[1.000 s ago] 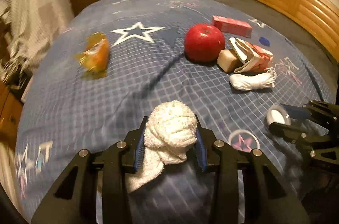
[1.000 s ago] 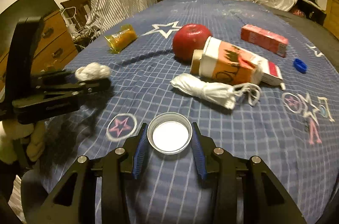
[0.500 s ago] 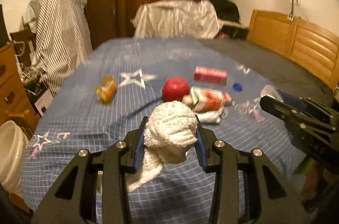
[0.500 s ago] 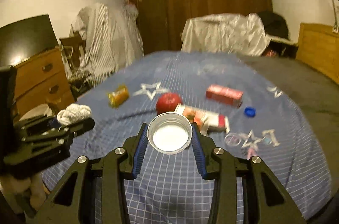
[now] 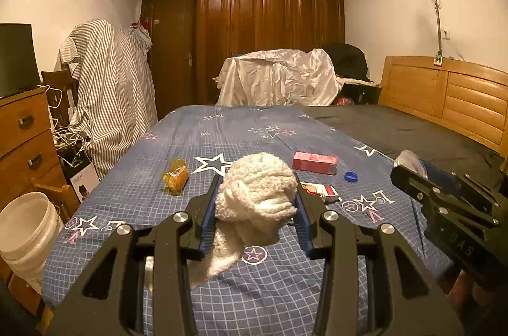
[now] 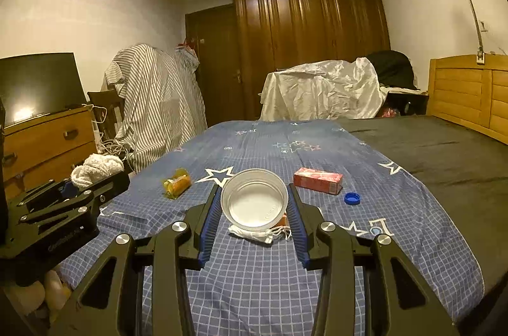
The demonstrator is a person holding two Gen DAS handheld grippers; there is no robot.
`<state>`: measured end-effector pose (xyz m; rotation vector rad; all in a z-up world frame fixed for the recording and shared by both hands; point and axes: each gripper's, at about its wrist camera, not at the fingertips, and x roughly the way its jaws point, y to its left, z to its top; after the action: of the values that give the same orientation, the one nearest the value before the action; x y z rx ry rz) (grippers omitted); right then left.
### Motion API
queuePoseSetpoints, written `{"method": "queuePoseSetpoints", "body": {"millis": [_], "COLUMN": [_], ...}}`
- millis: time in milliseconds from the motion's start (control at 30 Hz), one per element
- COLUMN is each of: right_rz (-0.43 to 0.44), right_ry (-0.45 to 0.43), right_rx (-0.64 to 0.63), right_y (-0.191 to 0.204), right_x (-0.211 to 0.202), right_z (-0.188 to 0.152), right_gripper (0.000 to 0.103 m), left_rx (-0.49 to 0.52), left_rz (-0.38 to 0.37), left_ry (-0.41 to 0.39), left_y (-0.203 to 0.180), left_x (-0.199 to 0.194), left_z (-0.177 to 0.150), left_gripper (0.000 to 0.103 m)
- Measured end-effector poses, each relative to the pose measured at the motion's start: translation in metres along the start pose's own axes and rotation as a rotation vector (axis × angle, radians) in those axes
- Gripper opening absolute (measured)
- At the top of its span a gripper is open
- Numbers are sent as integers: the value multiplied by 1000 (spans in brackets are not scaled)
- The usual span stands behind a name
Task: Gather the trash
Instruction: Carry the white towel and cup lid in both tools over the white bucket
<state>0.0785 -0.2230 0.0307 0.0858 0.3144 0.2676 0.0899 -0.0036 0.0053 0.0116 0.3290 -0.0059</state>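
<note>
My left gripper (image 5: 255, 209) is shut on a white fluffy sock (image 5: 257, 199), held above the near end of the blue star-print bed cover (image 5: 222, 139). My right gripper (image 6: 254, 209) is shut on a clear plastic lid (image 6: 254, 202), held level above the bed. It also shows in the left wrist view (image 5: 409, 161). On the cover lie an orange wrapper (image 6: 177, 185), a red box (image 6: 317, 180), a blue bottle cap (image 6: 352, 198) and a white string bundle (image 6: 254, 236). The apple and carton are hidden behind the held things.
A white bucket (image 5: 28, 228) stands on the floor left of the bed, by a wooden dresser (image 5: 22, 139). A striped cloth drapes over a chair (image 5: 111, 88). A wardrobe (image 5: 270, 31) and a wooden headboard (image 5: 451, 97) stand beyond.
Both grippers have lifted and pulled back from the bed with the sock and the lid. The views now tilt up to show the whole room.
</note>
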Motion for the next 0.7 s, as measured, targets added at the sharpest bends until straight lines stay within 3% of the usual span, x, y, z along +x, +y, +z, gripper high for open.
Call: {"method": "queuePoseSetpoints", "body": {"millis": [467,700], "right_rz": [-6,20], "right_ry": [-4,2], "right_rx": [8,-12], "right_y": [0,14], "right_x": [-8,5], "right_z": [-6,-1], "right_gripper": [42,42], "left_rx": [-8,-29], "left_rz": [-10,17], "left_ry": [2,1], "left_y": [-2,17], "left_x": [-2,-3], "left_z": [-4,-1], "left_gripper": [40,40]}}
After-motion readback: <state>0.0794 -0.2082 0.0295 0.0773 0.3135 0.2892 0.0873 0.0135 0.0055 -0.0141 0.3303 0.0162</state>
